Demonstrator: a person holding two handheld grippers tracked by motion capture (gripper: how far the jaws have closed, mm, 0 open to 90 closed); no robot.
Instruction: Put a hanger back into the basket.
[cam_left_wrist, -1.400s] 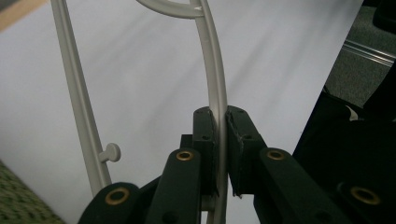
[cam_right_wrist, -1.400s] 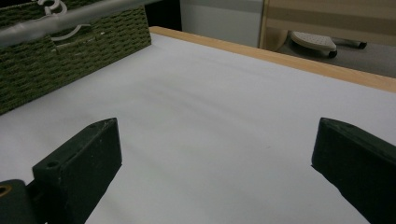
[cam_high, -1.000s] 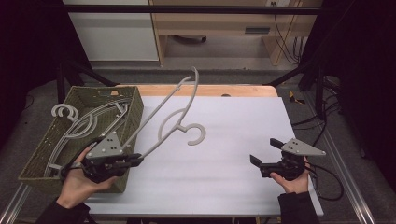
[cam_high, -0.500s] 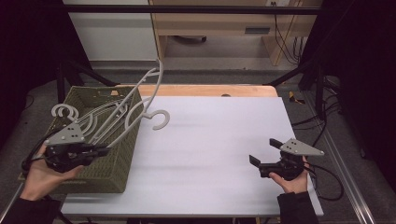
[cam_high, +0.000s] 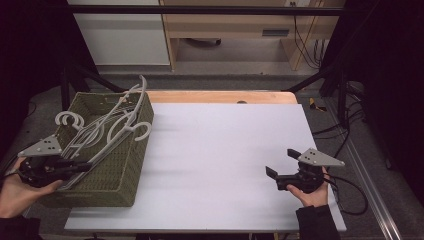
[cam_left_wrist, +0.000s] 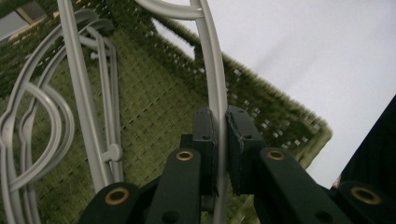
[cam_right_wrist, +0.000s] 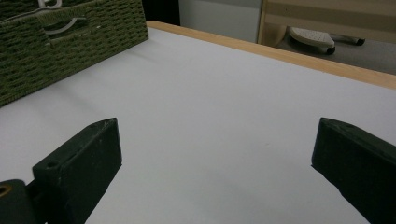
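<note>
Left gripper (cam_left_wrist: 220, 154) clamped tight on thin bar of pale grey plastic hanger (cam_left_wrist: 212, 84), held over olive-green woven basket (cam_high: 131, 172) at table's left edge. More grey hangers (cam_high: 95, 132) piled inside basket. Right gripper (cam_high: 281, 169) parked low over white tabletop (cam_high: 220, 150), jaws wide apart, nothing between.

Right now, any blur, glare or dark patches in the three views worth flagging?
High view: the white table is evenly lit with no glare, the surroundings fall to near black, and the picture is soft. Left gripper view: the grey hanger clamped in the left gripper reads clearly; the woven basket is slightly smeared. Right gripper view: the right gripper looks soft up close, and the tabletop is shadowless.
</note>
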